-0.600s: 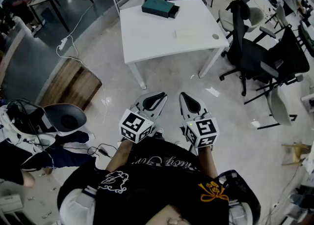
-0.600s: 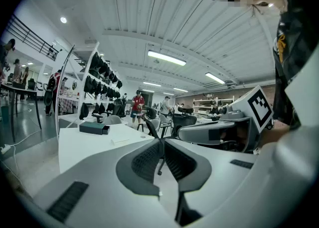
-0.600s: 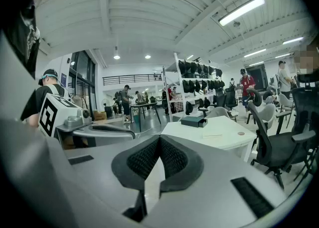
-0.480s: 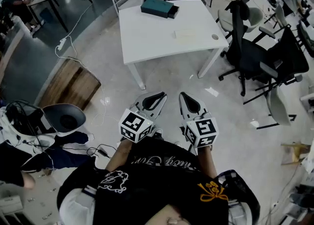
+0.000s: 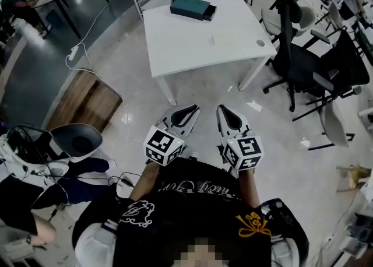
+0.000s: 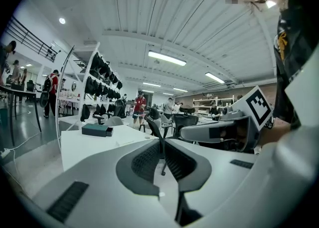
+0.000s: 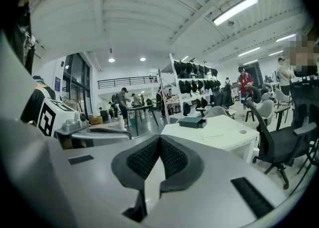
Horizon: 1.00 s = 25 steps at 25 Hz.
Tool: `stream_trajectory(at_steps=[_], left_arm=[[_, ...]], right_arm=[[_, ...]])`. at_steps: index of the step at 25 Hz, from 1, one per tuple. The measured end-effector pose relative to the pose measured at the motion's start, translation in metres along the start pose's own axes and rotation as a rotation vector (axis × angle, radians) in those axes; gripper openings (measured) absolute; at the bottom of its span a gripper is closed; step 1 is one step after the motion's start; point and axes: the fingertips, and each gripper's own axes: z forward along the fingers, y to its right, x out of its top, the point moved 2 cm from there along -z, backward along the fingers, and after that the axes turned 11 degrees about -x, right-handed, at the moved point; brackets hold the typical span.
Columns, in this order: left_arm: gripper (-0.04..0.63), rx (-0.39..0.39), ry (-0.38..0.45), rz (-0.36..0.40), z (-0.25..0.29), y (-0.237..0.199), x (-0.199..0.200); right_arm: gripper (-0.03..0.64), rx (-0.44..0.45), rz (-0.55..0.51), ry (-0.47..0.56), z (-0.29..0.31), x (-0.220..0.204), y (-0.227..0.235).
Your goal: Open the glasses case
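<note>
Left tongs [image 5: 189,112] and right tongs [image 5: 224,114] are both pressed together, pinching nothing, side by side near the person's waist. The dark teal glasses case [image 5: 192,8] lies well apart from them, at the white worktop's [image 5: 186,47] far edge.

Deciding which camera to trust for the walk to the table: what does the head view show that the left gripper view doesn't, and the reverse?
Only the head view: the wooden board lying on the floor. Only the left gripper view: the ceiling lights and a tall rack of dark items. Both: the white table with the teal case near its far edge, black office chairs, and the left gripper and right gripper, both shut and empty.
</note>
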Motion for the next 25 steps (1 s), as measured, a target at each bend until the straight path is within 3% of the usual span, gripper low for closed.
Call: stream_trajectory(at_steps=[9,16,25], left_arm=[[0.044,-0.052,0.000,0.009,-0.007,-0.032,-0.006],[0.044,-0.093,0.013,-0.015,0.000,-0.030,-0.016],[0.044,-0.069,-0.004,-0.044,0.017,-0.044,-0.026]], right_arm=[[0.014,-0.082,0.018,-0.014,0.017,-0.009,-0.008],[0.014,-0.144,0.019,-0.041,0.009,-0.018,0.001],[0.014,-0.120,0.020,-0.090,0.031,-0.022,0.016]])
